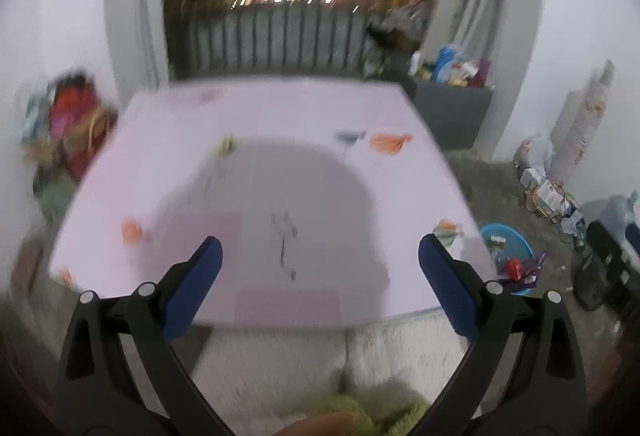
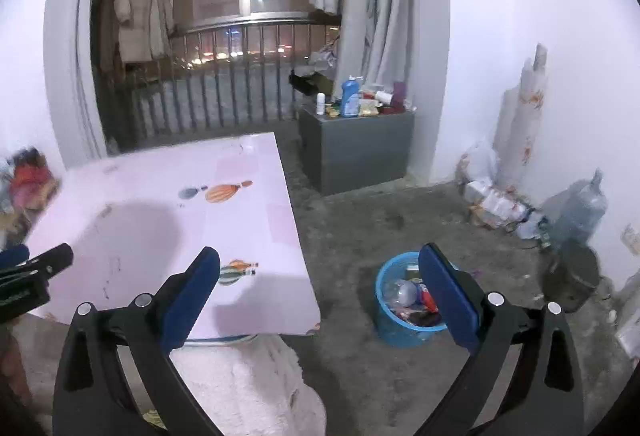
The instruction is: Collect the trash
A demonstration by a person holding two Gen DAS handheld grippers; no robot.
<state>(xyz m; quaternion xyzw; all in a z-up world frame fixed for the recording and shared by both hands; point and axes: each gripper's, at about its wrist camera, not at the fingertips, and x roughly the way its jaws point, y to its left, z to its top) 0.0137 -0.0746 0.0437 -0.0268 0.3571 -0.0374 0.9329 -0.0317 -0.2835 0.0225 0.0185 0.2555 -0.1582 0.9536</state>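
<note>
A: Fingers of the left gripper (image 1: pixel 320 252) stand spread wide, blue pads apart, nothing between them. Same for the right gripper (image 2: pixel 320 262): fingers fully spread, empty.

B: Noted. Where do they point?

A: Left gripper is aimed down over the table (image 1: pixel 280 124), whose pale pink cover carries printed balloon motifs. View blurred. Right gripper sits off the table's right edge, over the bare concrete floor (image 2: pixel 360 220).

B: Trash location?

A: Blue basket (image 2: pixel 384 324) on the floor, just beside the table's near right corner. It holds the trash (image 2: pixel 404 294): a clear plastic bottle, something red, dark wrappers. In the right wrist view the basket shows partly behind the right-hand finger (image 2: pixel 448 300).

B: Anything on the tabletop?

A: Only faint marks and a broad shadow; blur prevents finer reading. Grey cabinet (image 2: pixel 360 148) with bottles on top stands beyond, near the curtain (image 2: pixel 380 4).
</note>
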